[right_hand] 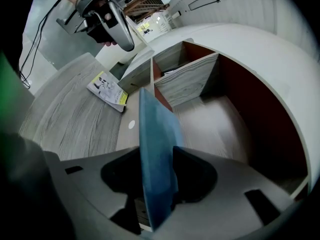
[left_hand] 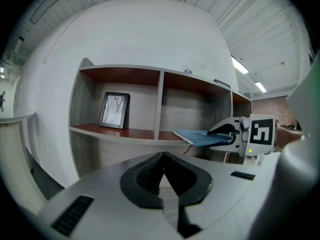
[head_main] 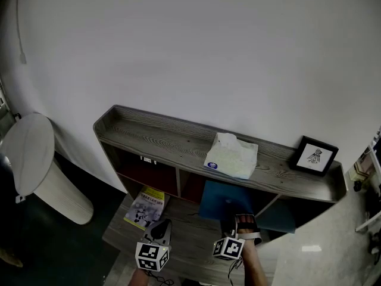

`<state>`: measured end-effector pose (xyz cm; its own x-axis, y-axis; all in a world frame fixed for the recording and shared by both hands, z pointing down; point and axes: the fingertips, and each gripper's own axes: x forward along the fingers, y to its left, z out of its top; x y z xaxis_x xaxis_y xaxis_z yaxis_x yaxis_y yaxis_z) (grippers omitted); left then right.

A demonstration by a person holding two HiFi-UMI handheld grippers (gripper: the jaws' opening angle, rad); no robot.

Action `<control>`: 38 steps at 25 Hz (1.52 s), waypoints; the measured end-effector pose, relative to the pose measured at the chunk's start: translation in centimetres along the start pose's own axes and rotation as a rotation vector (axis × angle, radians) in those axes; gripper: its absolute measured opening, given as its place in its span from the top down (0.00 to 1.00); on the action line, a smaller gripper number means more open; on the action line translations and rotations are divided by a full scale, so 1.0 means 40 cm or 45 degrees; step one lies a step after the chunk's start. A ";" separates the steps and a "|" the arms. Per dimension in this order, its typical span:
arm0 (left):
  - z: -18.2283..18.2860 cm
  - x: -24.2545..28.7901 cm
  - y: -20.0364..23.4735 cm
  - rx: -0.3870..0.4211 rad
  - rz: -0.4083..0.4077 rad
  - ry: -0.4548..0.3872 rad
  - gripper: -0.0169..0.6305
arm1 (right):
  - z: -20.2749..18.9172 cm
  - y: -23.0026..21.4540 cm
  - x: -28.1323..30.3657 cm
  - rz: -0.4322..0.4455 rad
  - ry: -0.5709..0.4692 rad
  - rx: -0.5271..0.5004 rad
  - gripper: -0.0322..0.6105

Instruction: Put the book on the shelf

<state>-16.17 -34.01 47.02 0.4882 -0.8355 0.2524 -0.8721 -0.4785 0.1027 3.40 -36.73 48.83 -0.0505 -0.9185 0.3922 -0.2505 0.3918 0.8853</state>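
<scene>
A blue book (head_main: 229, 200) lies flat with its far end inside the middle lower compartment of the grey wooden shelf (head_main: 161, 133). Its near end sticks out over the front. My right gripper (head_main: 241, 222) straddles that near end, and in the right gripper view the blue book (right_hand: 157, 144) stands edge-on between the spread jaws with dark gaps beside it. The right gripper (right_hand: 156, 158) is open. From the left gripper view the book (left_hand: 200, 136) rests on the shelf board with the right gripper (left_hand: 227, 134) around it. My left gripper (head_main: 159, 230) hovers over the low board, shut and empty.
A yellow magazine (head_main: 146, 206) lies on the low board left of the grippers. On the shelf top sit a tissue pack (head_main: 231, 155) and a black picture frame (head_main: 314, 155). Another framed picture (left_hand: 115, 110) stands in the left compartment. A white bin (head_main: 41, 165) stands at the left.
</scene>
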 end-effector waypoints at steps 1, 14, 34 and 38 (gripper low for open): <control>-0.001 0.000 -0.001 0.001 0.000 0.001 0.96 | 0.002 -0.001 0.000 0.005 -0.001 0.019 0.65; 0.000 -0.015 -0.005 0.008 -0.007 0.002 0.96 | 0.009 -0.006 -0.028 -0.003 -0.034 0.153 0.54; 0.011 -0.137 -0.137 0.074 -0.215 -0.048 0.96 | -0.041 -0.047 -0.371 -0.271 -0.244 1.121 0.64; 0.016 -0.189 -0.180 0.098 -0.279 -0.071 0.96 | -0.045 -0.009 -0.452 -0.292 -0.267 1.361 0.73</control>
<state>-13.56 -24.42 43.75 0.6684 -0.7221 0.1784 -0.7410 -0.6673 0.0753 6.16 -20.15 41.85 -0.0332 -0.9937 0.1072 -0.9736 0.0564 0.2212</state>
